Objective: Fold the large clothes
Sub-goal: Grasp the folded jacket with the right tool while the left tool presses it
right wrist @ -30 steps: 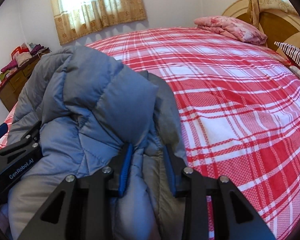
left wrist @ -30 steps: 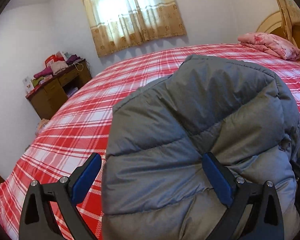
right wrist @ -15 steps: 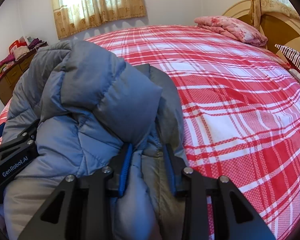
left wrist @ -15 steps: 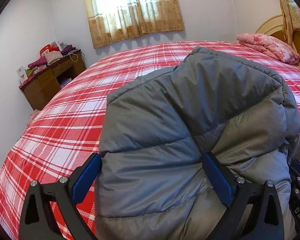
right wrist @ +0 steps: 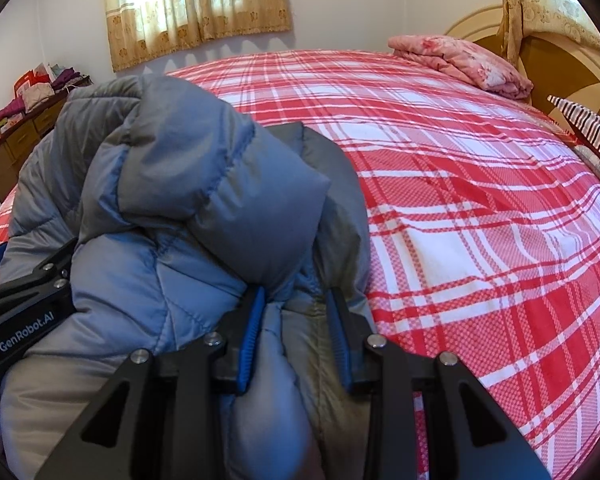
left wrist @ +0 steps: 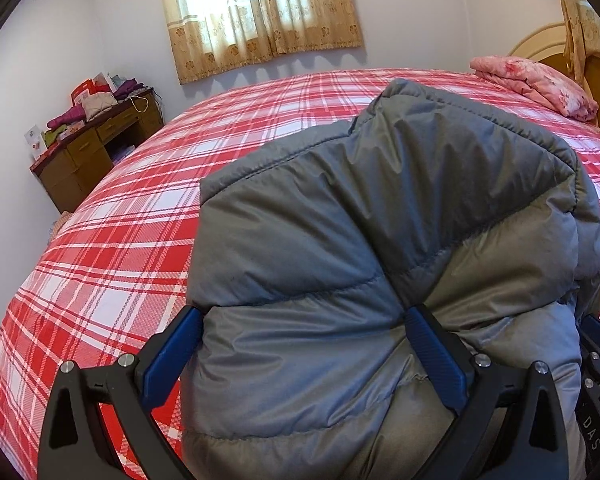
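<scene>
Both grippers are pinching the grey puffer jacket (left wrist: 380, 240): the left gripper (left wrist: 304, 356) clamped wide on a fat bunch, the right gripper (right wrist: 294, 332) squeezed narrow on a fold. Jacket's bundled just ahead of them, plaid bed (right wrist: 460, 200) bare beyond. Looks maybe halfway; final fold and flattening left.

A wide bed (right wrist: 480, 208) fills the room, covered by a red and white checked sheet (left wrist: 112, 264) drawn fairly smooth, with a few shallow creases. On its near side a bulky grey padded jacket (left wrist: 372, 248) sits bunched up. At the far right corner, close to the wooden headboard (right wrist: 556, 52), lies a folded pink flowered quilt (right wrist: 460, 60). Nearer along the right edge a striped pillow (right wrist: 588, 132) rests at the bed's rim.
</scene>
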`<action>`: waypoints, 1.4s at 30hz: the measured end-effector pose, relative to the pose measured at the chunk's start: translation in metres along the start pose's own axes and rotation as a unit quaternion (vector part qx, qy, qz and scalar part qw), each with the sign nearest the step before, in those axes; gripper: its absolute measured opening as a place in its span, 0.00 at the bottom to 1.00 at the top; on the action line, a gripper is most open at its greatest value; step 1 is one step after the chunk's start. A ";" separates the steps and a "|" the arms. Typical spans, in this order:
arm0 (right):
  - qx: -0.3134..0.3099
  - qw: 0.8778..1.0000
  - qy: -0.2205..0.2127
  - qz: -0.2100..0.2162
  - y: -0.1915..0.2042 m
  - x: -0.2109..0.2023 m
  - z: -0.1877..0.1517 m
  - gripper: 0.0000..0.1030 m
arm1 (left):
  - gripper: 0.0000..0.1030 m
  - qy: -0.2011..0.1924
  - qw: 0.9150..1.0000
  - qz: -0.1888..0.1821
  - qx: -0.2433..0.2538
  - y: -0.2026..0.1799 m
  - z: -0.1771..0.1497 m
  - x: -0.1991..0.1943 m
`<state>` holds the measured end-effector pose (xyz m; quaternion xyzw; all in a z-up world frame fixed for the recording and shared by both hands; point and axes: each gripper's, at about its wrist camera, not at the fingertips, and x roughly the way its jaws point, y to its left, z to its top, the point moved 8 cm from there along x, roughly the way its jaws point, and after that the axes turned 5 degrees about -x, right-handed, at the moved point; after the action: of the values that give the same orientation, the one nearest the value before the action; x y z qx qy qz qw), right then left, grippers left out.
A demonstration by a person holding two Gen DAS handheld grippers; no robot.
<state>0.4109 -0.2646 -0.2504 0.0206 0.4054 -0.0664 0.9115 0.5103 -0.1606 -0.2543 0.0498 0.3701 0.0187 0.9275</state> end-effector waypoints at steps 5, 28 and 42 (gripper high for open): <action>0.000 1.000 -0.001 0.000 0.001 0.001 0.000 0.34 | 0.99 0.004 1.000 -0.001 0.002 0.000 -0.001 0.002; 0.012 1.000 -0.015 -0.004 -0.010 0.008 0.021 0.35 | 0.99 0.008 0.999 -0.023 -0.029 0.005 -0.001 0.004; 0.002 1.000 -0.002 -0.013 -0.003 0.013 0.019 0.39 | 0.99 0.021 0.999 -0.025 -0.025 0.003 -0.003 0.007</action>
<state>0.4331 -0.2712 -0.2475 0.0176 0.4037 -0.0791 0.9113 0.5135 -0.1567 -0.2609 0.0167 0.3898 0.0063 0.9207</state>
